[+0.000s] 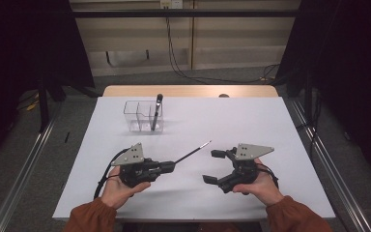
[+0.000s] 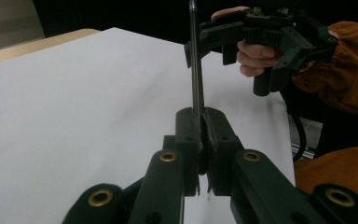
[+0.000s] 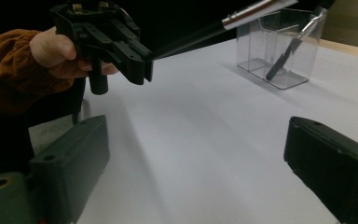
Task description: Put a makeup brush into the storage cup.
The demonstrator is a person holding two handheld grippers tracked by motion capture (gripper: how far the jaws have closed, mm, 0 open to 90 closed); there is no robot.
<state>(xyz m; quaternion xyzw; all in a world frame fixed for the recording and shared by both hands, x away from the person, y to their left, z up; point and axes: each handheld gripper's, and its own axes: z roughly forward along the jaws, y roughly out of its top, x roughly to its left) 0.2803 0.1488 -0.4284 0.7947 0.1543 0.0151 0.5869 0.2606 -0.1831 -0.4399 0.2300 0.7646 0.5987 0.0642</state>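
Black and slender, the brush sat clamped in the left tool; the right tool gaped wide, empty.

Clear plastic organizer with several compartments, near the far left part of the white table; a dark brush leaning tilted in its right compartment. Black cables across the grey floor beyond the far edge.
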